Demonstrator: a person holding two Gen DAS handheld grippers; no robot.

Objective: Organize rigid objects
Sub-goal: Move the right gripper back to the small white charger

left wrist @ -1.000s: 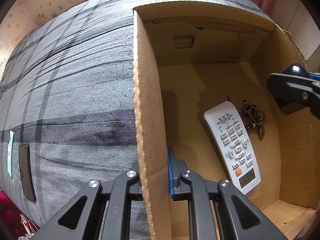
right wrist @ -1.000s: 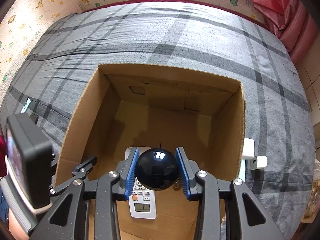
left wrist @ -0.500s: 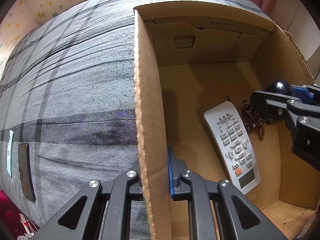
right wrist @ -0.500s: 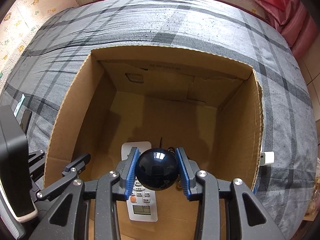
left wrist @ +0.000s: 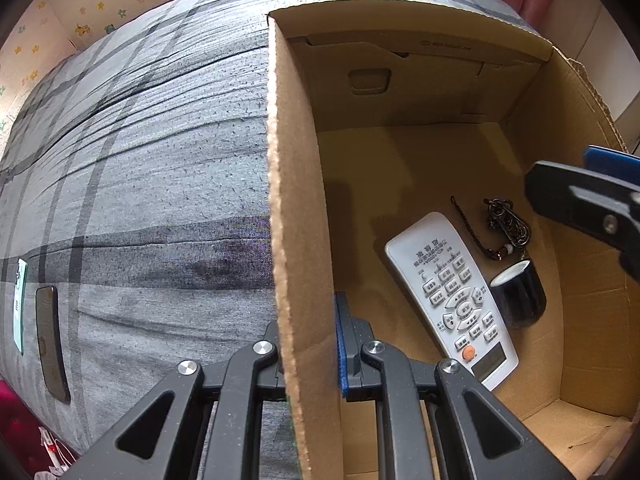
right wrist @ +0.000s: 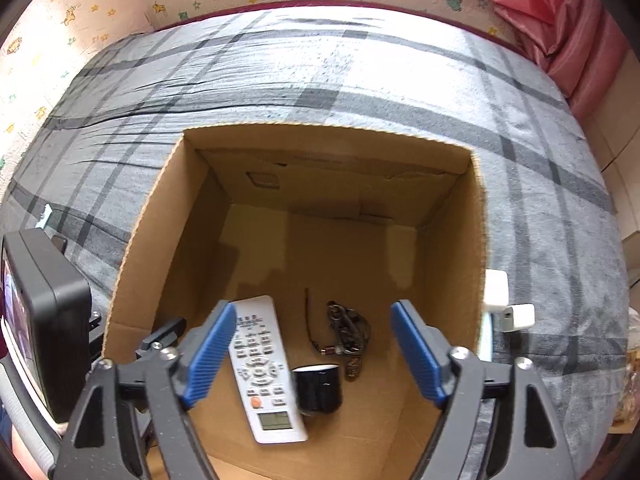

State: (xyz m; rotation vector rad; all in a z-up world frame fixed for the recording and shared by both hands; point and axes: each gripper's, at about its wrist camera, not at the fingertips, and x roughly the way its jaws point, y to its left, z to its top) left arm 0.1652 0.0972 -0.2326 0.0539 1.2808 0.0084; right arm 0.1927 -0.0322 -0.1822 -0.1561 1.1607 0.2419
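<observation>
- The left gripper (left wrist: 310,354) is nearest, its jaws clamped shut on the left wall of the cardboard box (left wrist: 298,216), one finger outside and the blue pad inside.
- The right gripper (right wrist: 310,354) hangs above the box's open top; its jaws are opening, spread wide, with nothing between the blue pads.
- Below it, on the box floor, a black cup (right wrist: 318,390) lies on its side, white rim showing, touching the right edge of a white remote control (right wrist: 262,368).
- Just beyond the cup lies a dark keychain (right wrist: 346,330) with a thin cord, beside the remote's upper end.
- The rest of the box floor is bare cardboard up to the far wall.
- The box sits on a bed (right wrist: 320,68) with a grey plaid cover.
- A white charger (right wrist: 516,316) lies on the cover just outside the box's right wall; a dark phone (left wrist: 50,344) lies well to its left.
- Farthest off, a wall with cartoon stickers.
</observation>
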